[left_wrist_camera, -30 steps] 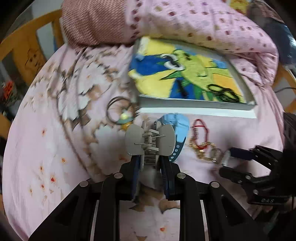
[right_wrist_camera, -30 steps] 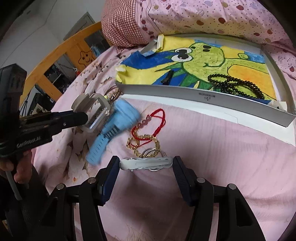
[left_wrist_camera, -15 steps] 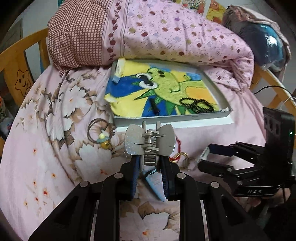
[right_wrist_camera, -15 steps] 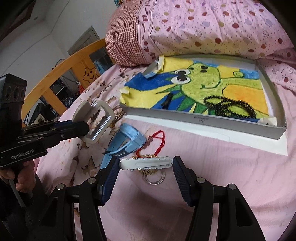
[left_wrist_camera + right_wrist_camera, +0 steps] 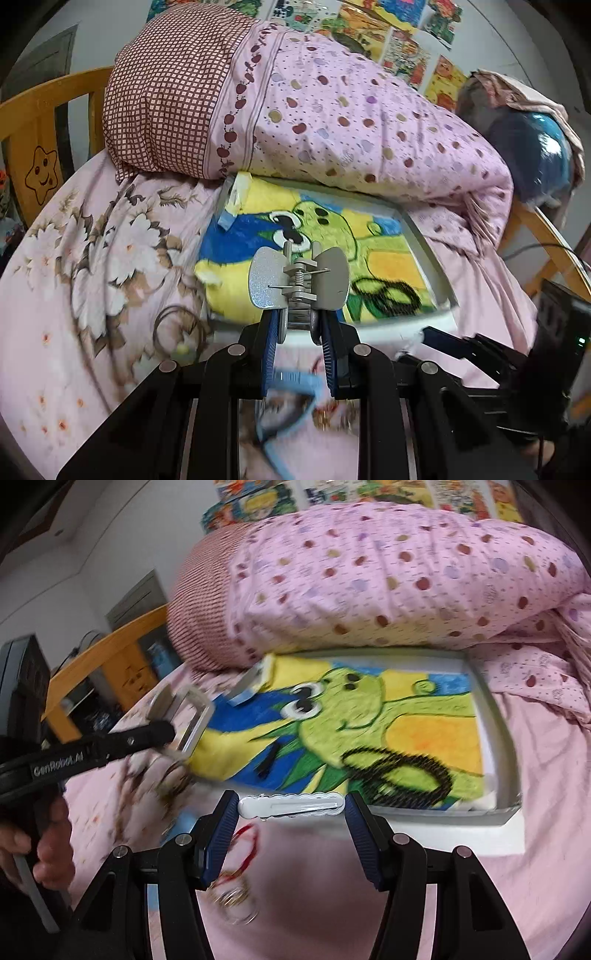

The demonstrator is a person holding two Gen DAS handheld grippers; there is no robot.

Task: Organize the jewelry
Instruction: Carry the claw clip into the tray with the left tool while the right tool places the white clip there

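Carrying two hair clips toward the tray looked like the step in hand, and doing it well called mostly for steady grips and separate drop spots. The left gripper had its jaws nearly together, clamped on the base of a silver claw clip that stood upright at the centre of the left view, in front of the tray's near edge. The right gripper held its jaws half apart, pressed on the two ends of a white clip lying crosswise between them, at the lower middle of the right view, just short of the tray's front wall. The tray sat at the centre of both views against the pillow, lined with a frog towel, with black beads at its lower right corner and a small dark clip toward its lower left. My judgement: each clip should clear the front wall before the jaws part, and land on bare towel away from the beads, so nothing tangles. The end-to-end hold on the white clip seemed the more fragile, since a tilt could let it pivot out. A blue strap, red cord and rings lay on the bedsheet, not yet sorted.
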